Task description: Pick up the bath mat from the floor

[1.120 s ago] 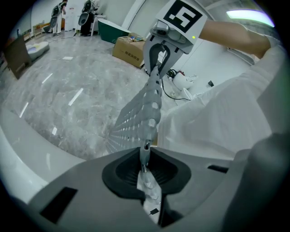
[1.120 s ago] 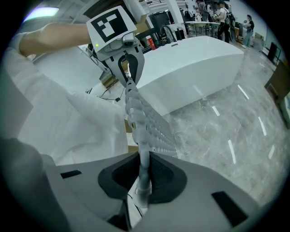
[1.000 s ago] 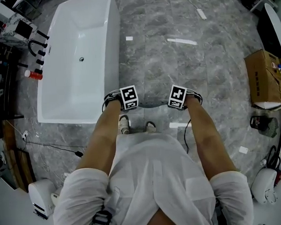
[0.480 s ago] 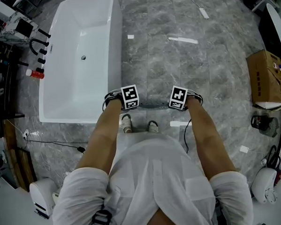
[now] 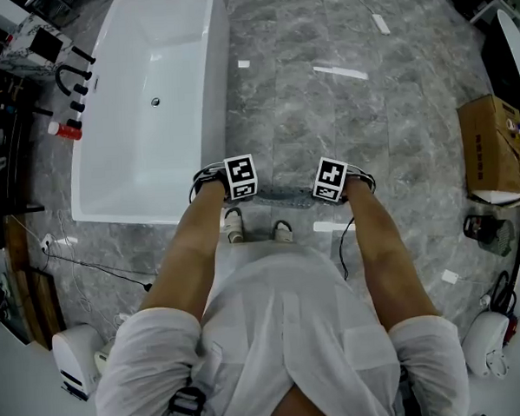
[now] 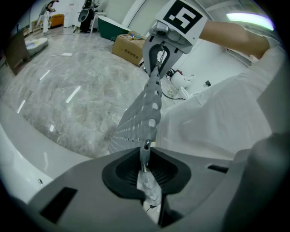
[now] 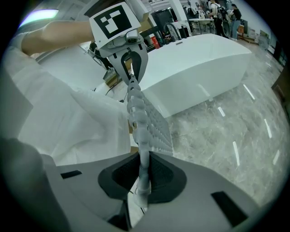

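Note:
The bath mat (image 5: 285, 194), translucent grey with rows of small bumps, hangs stretched between my two grippers, off the marble floor, above the person's feet (image 5: 233, 225). My left gripper (image 5: 238, 179) is shut on one end of it, my right gripper (image 5: 331, 181) is shut on the other end. In the left gripper view the mat (image 6: 142, 113) runs from my left gripper (image 6: 144, 162) up to the right gripper (image 6: 158, 68). In the right gripper view the mat (image 7: 147, 118) runs from my right gripper (image 7: 143, 168) up to the left gripper (image 7: 130, 74).
A white bathtub (image 5: 150, 95) stands close to the left of the grippers. At the right are a cardboard box (image 5: 491, 147) and a dark bundle (image 5: 487, 230). A cable (image 5: 98, 272) trails over the floor at the left. Grey marble floor (image 5: 351, 111) stretches ahead.
Both grippers hold the mat much as before, a little higher in the view. The person's feet have shifted slightly.

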